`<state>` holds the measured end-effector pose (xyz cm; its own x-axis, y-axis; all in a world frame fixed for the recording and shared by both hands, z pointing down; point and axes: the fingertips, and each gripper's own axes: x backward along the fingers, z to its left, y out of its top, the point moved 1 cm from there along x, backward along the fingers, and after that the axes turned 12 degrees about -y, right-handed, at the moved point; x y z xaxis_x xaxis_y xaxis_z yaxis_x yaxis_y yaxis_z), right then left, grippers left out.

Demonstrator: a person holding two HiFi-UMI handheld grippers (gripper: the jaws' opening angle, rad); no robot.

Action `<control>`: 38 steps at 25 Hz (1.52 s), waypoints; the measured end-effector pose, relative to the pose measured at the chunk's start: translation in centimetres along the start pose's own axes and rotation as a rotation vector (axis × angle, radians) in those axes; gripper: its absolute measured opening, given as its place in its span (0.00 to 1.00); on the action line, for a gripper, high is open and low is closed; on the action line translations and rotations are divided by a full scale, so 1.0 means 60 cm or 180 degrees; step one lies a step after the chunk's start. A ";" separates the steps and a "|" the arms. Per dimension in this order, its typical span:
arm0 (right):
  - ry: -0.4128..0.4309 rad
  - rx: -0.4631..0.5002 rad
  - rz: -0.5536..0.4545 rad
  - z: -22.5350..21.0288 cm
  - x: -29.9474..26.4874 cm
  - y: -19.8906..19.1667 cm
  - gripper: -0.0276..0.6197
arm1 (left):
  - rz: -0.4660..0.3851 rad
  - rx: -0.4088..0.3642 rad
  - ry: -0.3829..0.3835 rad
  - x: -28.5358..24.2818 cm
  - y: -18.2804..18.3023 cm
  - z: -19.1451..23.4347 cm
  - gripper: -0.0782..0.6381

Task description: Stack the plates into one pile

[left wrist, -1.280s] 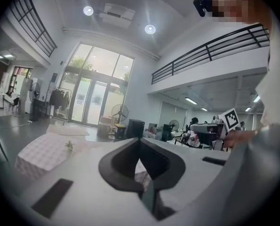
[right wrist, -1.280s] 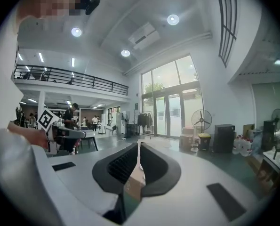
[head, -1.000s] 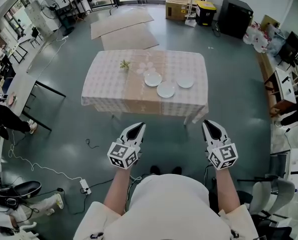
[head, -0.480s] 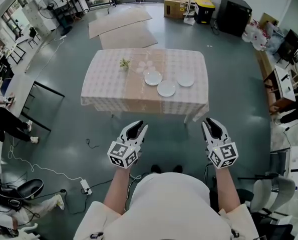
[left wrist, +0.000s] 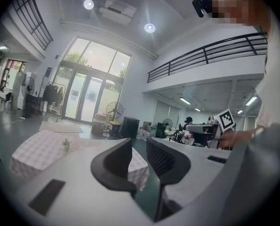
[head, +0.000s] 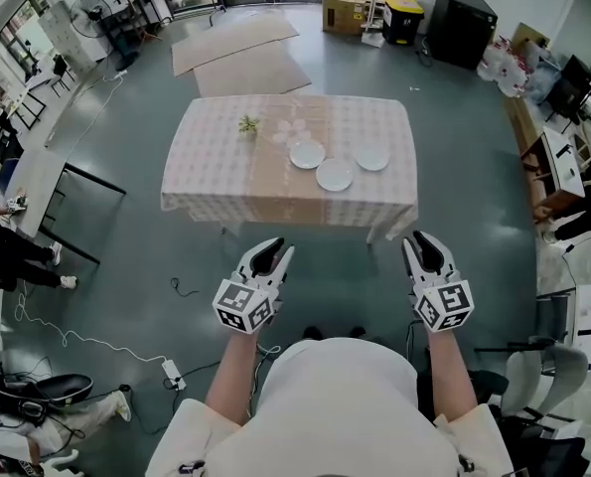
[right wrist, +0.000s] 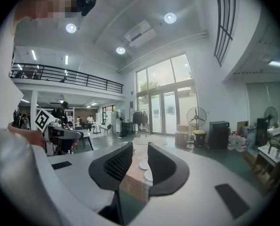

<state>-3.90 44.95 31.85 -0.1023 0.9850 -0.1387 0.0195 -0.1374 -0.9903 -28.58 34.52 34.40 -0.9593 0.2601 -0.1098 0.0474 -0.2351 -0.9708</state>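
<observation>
Jaws on both sides have just been opening: left gripper [head: 271, 250] and right gripper [head: 426, 242] stand apart, nothing between them. Three plates [head: 334, 175] lie separate and unstacked, right of centre on the checked tabletop [head: 216, 157], upper middle of head view. Right gripper view frames two plates [right wrist: 143, 165] far off in its jaw gap. Left gripper view catches the cloth corner and a green sprig [left wrist: 66, 142].

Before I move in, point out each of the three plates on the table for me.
left plate [head: 307, 154], head view, on the plate's centre.
nearest plate [head: 334, 175], head view, on the plate's centre.
right plate [head: 371, 157], head view, on the plate's centre.
</observation>
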 end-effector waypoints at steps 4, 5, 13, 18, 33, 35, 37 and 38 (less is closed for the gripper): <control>-0.0063 -0.0017 0.0014 0.017 -0.006 -0.002 0.20 | 0.0030 0.0015 -0.0059 0.010 -0.003 0.018 0.25; -0.0082 -0.0020 0.0020 0.019 -0.007 -0.004 0.20 | 0.0035 0.0018 -0.0072 0.011 -0.005 0.020 0.25; -0.0135 -0.0067 0.0079 0.044 -0.017 -0.016 0.20 | 0.0100 0.0061 -0.0121 0.031 -0.018 0.042 0.25; -0.0115 -0.0063 0.0111 0.057 -0.038 -0.017 0.20 | 0.0116 0.0092 -0.0115 0.032 -0.018 0.063 0.25; 0.0046 -0.0082 0.0183 0.010 -0.187 -0.026 0.20 | 0.0180 0.0162 0.0002 -0.059 -0.009 0.154 0.25; 0.0088 -0.0043 0.0188 0.001 -0.214 -0.025 0.20 | 0.0188 0.0151 0.0018 -0.080 -0.003 0.166 0.25; 0.0130 -0.0028 0.0214 -0.011 -0.243 -0.025 0.20 | 0.0203 0.0142 0.0034 -0.104 0.003 0.182 0.25; 0.0146 -0.0033 0.0227 -0.017 -0.258 -0.026 0.20 | 0.0209 0.0145 0.0042 -0.116 0.006 0.191 0.25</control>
<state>-1.32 30.02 35.55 -0.0546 0.9766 -0.2081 0.0354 -0.2064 -0.9778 -25.08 21.89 37.28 -0.9508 0.2550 -0.1761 0.0971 -0.2943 -0.9508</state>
